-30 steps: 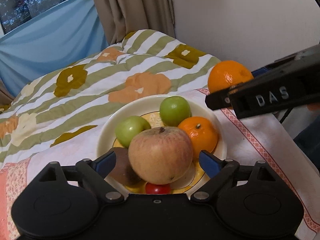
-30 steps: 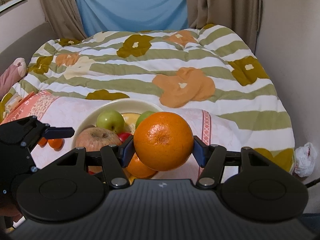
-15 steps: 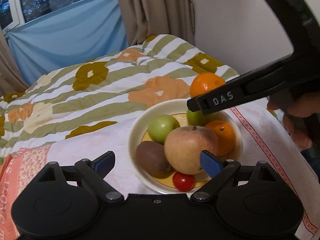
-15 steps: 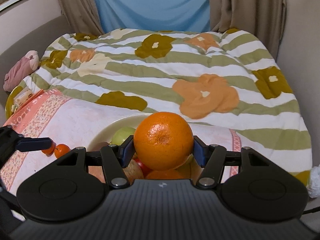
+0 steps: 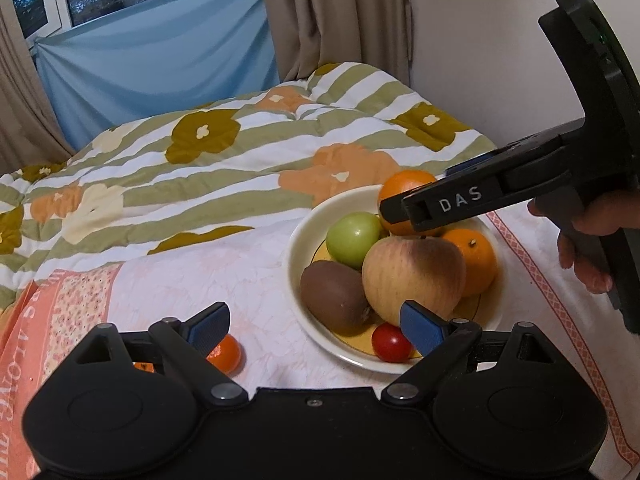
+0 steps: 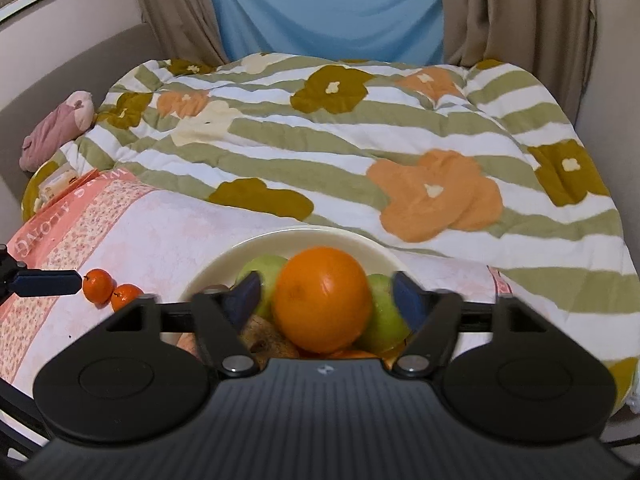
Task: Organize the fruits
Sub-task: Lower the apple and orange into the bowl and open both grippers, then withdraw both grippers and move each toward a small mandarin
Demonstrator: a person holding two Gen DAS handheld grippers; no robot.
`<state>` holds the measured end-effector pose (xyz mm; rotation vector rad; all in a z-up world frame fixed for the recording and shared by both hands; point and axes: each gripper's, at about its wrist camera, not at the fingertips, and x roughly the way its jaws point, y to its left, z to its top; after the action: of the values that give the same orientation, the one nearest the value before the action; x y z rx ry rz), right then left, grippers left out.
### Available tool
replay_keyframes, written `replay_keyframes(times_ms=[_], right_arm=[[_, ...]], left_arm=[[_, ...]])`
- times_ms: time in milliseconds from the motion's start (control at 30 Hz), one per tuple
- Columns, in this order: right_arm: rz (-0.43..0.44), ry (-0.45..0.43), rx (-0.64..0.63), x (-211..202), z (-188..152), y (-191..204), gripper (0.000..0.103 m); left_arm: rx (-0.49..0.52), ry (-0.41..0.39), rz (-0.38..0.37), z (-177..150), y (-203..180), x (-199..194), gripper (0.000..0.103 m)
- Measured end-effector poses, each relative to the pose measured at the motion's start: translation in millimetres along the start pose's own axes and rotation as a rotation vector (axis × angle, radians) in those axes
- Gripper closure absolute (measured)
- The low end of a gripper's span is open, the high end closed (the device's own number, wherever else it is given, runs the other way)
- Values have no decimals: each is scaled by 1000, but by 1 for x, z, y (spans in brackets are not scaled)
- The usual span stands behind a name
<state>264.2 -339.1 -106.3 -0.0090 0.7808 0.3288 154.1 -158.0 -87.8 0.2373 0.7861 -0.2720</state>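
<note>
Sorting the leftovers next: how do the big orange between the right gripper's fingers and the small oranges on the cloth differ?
The big orange sits on the fruit in the bowl; the small oranges lie on the pink cloth outside it. It is far larger. All are round and orange.

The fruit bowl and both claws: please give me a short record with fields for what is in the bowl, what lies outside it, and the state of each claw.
bowl: cream bowl on a pink-and-white cloth
in bowl: apple, kiwi, green fruit, cherry tomato, two oranges
top orange: large orange, resting on the pile
outside bowl: two small mandarins on the cloth
right claw: just opened, pads clear of the large orange
left claw: open, holding nothing
</note>
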Motion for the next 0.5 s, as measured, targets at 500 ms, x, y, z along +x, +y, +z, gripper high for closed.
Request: replay_keyframes(times_ms=[500], right_arm=[[-28,-47,-16,-24,3,7,1]], left_arm=[[-34,-8,25,-2,9,-14,8]])
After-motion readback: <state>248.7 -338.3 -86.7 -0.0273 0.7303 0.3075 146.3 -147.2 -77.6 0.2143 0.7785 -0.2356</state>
